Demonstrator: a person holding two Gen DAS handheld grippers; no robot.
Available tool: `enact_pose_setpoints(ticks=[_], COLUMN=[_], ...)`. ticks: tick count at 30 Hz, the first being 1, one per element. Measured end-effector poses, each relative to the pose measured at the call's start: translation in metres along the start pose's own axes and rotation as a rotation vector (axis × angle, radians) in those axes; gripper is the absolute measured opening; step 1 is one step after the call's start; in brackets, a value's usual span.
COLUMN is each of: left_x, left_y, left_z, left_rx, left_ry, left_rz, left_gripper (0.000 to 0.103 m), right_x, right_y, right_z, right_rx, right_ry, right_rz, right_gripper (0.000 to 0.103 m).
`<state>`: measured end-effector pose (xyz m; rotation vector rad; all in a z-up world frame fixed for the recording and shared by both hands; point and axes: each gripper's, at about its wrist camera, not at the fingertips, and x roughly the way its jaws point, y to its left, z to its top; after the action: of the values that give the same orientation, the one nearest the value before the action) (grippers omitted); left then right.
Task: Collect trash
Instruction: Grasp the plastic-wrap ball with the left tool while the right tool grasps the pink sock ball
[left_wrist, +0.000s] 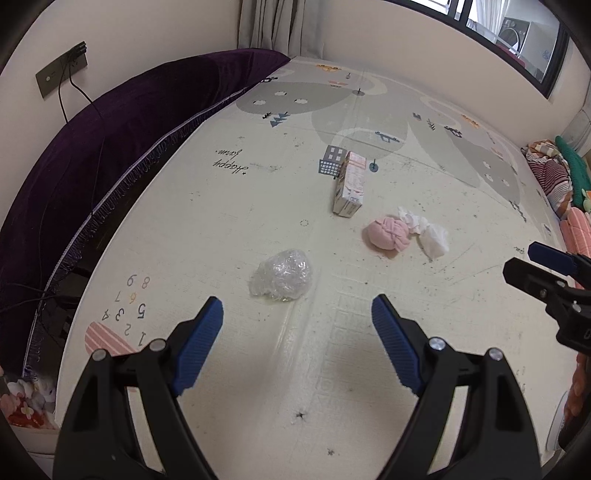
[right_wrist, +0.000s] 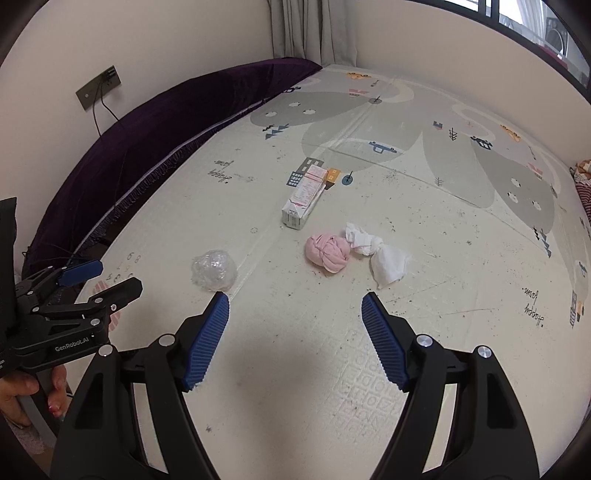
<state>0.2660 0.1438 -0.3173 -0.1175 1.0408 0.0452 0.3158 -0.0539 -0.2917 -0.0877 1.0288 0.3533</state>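
Trash lies on a patterned play mat (left_wrist: 229, 206) (right_wrist: 443, 206). A crumpled clear plastic ball (left_wrist: 281, 274) (right_wrist: 214, 274) sits just beyond my left gripper (left_wrist: 297, 310), which is open and empty. Farther off lie a pink cloth ball (left_wrist: 388, 233) (right_wrist: 328, 252), a crumpled white tissue (left_wrist: 428, 232) (right_wrist: 380, 254) touching it, and a small carton (left_wrist: 351, 184) (right_wrist: 304, 199) on its side. My right gripper (right_wrist: 295, 301) (left_wrist: 524, 262) hangs open and empty above the mat, short of the pink ball and tissue. The left gripper (right_wrist: 110, 277) also shows at the right wrist view's left edge, held by a hand (right_wrist: 22, 391).
A dark purple cushion (left_wrist: 110, 147) (right_wrist: 166, 129) runs along the mat's left edge under a wall socket (left_wrist: 62, 70) with a cable. Striped bedding and soft toys (left_wrist: 554, 173) lie at the right edge. A curtain (left_wrist: 280, 26) and a window (left_wrist: 517, 33) are at the back.
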Motion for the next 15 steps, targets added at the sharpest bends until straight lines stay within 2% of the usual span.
enact_pose_setpoints(ticks=[8, 15], left_x=[0.098, 0.160], left_y=[0.005, 0.010], left_z=[0.002, -0.001], left_rx=[0.007, 0.025], left_ry=[0.041, 0.062], left_rz=[-0.017, -0.018], left_gripper=[0.082, 0.082], right_x=[0.123, 0.198], right_y=[-0.019, -0.026], right_z=[0.005, 0.006], right_rx=[-0.004, -0.002], right_ry=[0.031, 0.033], right_rz=[-0.036, -0.065], right_gripper=[0.072, 0.072])
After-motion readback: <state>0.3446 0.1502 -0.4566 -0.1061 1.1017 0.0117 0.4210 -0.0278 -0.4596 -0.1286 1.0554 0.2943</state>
